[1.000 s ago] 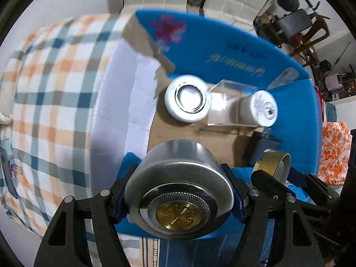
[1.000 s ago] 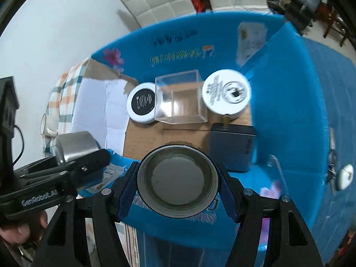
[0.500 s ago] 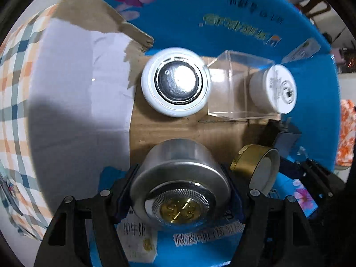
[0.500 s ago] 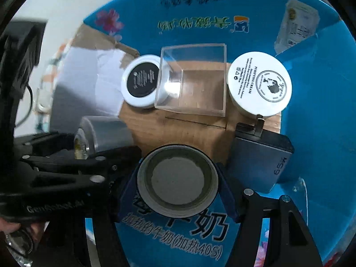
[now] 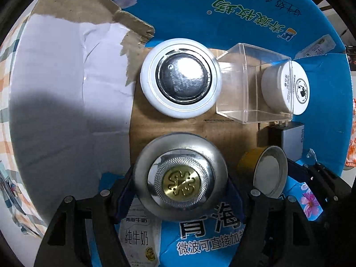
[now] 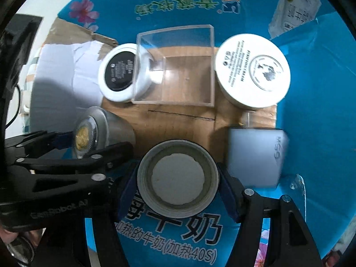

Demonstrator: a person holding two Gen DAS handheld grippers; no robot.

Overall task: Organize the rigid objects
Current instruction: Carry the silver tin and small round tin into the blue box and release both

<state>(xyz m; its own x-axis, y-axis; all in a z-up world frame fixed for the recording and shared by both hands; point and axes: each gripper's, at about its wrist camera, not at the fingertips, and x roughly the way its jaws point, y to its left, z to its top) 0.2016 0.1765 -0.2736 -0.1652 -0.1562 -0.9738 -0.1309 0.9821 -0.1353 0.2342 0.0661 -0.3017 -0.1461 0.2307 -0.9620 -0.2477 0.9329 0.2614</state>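
My left gripper [image 5: 180, 183] is shut on a silver tin [image 5: 180, 178] with a gold emblem on its lid, held low inside the blue carton box [image 5: 255, 17] just above its cardboard floor. My right gripper [image 6: 176, 178] is shut on a gold-sided round tin [image 6: 176, 175], its grey base facing the camera; the gold-sided tin [image 5: 264, 171] also shows at the lower right of the left wrist view. From the right wrist, the silver tin [image 6: 98, 131] and left gripper [image 6: 89, 142] sit to the left.
On the box floor stand a white jar with a black lid [image 5: 181, 80], a clear plastic cube [image 5: 249, 84], a white cream jar [image 6: 252, 71] and a grey charger [image 6: 255, 155]. A torn white flap [image 5: 66, 89] lies left; checked cloth [image 5: 6, 44] lies beyond.
Both grippers have gone down and forward into the box with their tins. The box contents now appear larger and closer, and the checked cloth has slid out to the left edge.
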